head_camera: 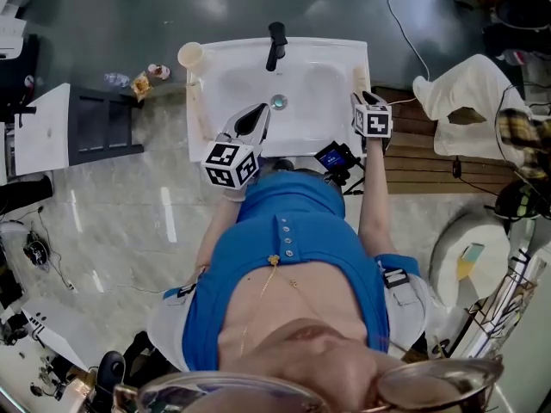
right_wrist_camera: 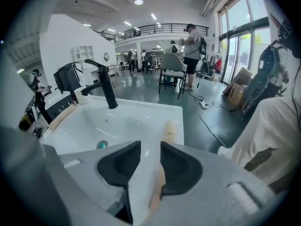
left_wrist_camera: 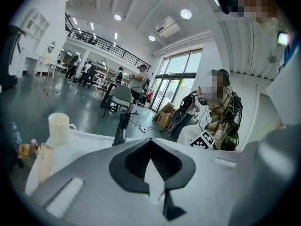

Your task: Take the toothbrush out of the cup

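Observation:
A pale wooden toothbrush [right_wrist_camera: 168, 134] lies flat on the right rim of the white sink [head_camera: 331, 123], also seen from the head view as the toothbrush [head_camera: 359, 80]. My right gripper [right_wrist_camera: 150, 150] hangs just above its near end, open, and the pads touch nothing. The cream cup [head_camera: 191, 55] stands on the sink's far left corner with nothing showing in it; it appears as the cup [left_wrist_camera: 59, 127] in the left gripper view. My left gripper [left_wrist_camera: 150, 142] is shut and empty over the sink's front left part, the left gripper [head_camera: 256, 117] pointing towards the basin.
A black faucet [head_camera: 275, 46] rises at the back of the basin above the drain [head_camera: 278, 102]. A second beige strip [head_camera: 201, 101] lies along the left rim. A black bench [head_camera: 103, 127] stands left, white cloth [head_camera: 469, 101] right. A seated person [left_wrist_camera: 216, 112] is beyond the sink.

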Demonstrator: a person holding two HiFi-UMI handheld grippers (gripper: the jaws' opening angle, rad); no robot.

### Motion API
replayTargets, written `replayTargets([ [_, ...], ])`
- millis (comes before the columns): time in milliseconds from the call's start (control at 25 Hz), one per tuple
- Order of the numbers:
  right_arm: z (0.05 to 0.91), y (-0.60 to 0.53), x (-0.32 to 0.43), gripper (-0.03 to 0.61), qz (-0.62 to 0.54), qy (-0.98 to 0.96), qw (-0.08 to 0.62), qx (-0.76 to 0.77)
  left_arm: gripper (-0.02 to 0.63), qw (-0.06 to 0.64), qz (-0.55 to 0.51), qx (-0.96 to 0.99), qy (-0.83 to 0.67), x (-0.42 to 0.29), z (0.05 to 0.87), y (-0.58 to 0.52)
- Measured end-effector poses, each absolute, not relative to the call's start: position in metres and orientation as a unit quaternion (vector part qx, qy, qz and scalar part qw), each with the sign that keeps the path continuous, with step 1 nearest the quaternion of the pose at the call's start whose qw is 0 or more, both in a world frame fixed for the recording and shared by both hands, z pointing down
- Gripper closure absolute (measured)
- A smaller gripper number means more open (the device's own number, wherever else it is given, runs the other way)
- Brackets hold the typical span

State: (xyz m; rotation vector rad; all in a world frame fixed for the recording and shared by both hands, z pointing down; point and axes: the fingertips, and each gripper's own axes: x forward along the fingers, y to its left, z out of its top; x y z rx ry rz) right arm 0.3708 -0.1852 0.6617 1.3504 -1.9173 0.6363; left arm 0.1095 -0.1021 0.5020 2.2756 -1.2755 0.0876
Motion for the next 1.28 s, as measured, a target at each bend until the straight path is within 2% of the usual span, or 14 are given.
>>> replayTargets([
  [120,0.657,-0.185,0.362,0.454,0.24,-0.752,0.345,0.507,0.612,0.263,0.038,0.84,-0.473,0.109,0.505,-0.101],
  [240,0.651,-0.183,0.354,0.488,0.216,-0.762,0.36,0.493,0.614,0.262,0.038,0.842,-0.47,0.113,0.504,-0.1],
  [440,0.643,-0.18,0.332,0.576,0.218,-0.785,0.342,0.468,0.614,0.261,0.041,0.846,-0.463,0.118,0.506,-0.1],
  [1280,0.554,-0.141,0.211,0.577,0.135,-0.909,0.286,0.271,0.614,0.245,0.071,0.86,-0.441,0.139,0.509,-0.096],
])
